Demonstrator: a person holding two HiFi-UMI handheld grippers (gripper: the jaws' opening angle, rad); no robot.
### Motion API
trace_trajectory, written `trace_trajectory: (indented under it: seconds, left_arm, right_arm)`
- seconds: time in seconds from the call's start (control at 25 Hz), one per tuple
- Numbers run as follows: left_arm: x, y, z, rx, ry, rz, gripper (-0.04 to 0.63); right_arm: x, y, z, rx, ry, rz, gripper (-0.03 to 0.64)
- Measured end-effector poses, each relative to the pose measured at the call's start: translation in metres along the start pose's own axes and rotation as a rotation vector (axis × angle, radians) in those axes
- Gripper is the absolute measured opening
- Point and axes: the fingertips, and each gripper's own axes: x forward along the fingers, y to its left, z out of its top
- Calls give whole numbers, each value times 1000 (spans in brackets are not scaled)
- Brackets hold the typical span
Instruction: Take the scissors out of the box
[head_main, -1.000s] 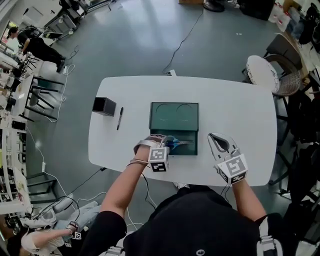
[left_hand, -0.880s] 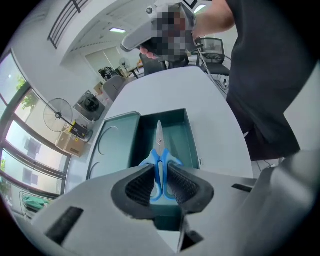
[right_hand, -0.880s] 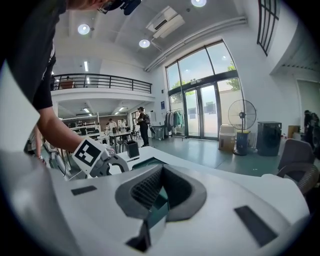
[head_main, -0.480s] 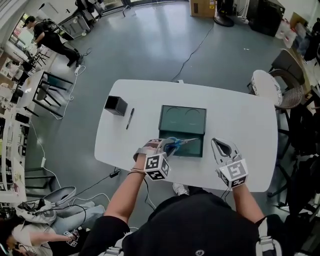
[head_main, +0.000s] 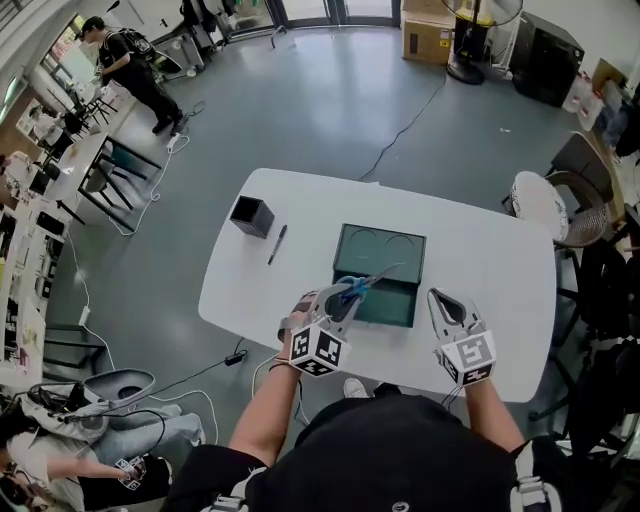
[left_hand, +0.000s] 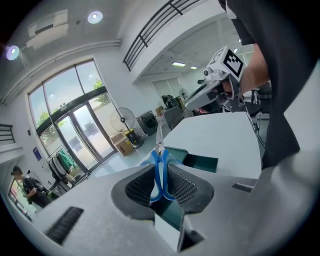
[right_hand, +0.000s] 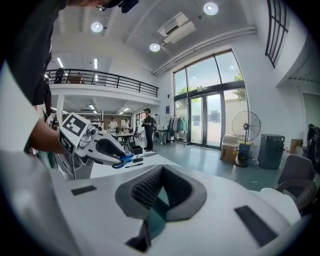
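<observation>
While the left gripper (left_hand: 161, 175) clamps its ribbed pads on the blue handles of the scissors (left_hand: 159, 145), the blades point up and away, clear of the box (head_main: 380, 245) and above its near left corner. That dark green box lies open around the middle of the white table (head_main: 480, 260). At the box's right, toward the table's near edge, the right gripper (head_main: 436, 298) hangs with its jaw tips together and nothing between them.

Near the far left corner of the table stands a small black container (head_main: 251, 215), with a pen (head_main: 277, 244) just beside it on the side facing the box. A round-seated chair (head_main: 540, 203) stands off the table's far right corner.

All around is grey floor (head_main: 330, 110), and a dark cable (head_main: 405, 130) runs from the table's far edge toward a pedestal fan (head_main: 478, 25) and a cardboard carton (head_main: 425, 35). Tall glass doors (right_hand: 207, 120) stand behind them. At the left, a person (head_main: 125, 65) stands near crowded workbenches (head_main: 40, 170).
</observation>
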Motion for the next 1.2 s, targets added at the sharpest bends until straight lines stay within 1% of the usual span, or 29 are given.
trace_trajectory:
  seconds: [0.16, 0.32, 0.48, 0.6, 0.76, 0.84, 0.92, 1.08, 1.2]
  left_arm:
    - [-8, 13, 10, -79, -68, 91, 95]
    - [-20, 27, 19, -193, -143, 171, 96]
    - [-33, 35, 32, -265, -225, 229, 96]
    - [-44, 44, 42, -315, -278, 275, 96]
    - [-54, 52, 41, -453, -338, 322, 97]
    - [-59, 52, 38, -498, -351, 338, 97]
    - [-62, 50, 35, -512, -349, 343, 97]
    - [-65, 51, 35, -516, -356, 353, 97]
    - [-68, 54, 33, -519, -359, 364, 97]
  right_arm:
    - [0, 3, 7, -18, -16, -6, 6]
    - [-3, 3, 14, -30, -29, -21, 6]
    - [-8, 4, 20, -39, -48, -31, 6]
    - [-10, 8, 25, -67, -63, -29, 6]
    - [-11, 8, 31, -84, -77, -31, 6]
    - [-13, 9, 34, -81, -87, -31, 6]
    - [-15, 11, 35, -75, -95, -31, 6]
    - [-17, 8, 38, -52, -117, -45, 6]
    - [-18, 10, 41, -79, -118, -52, 5]
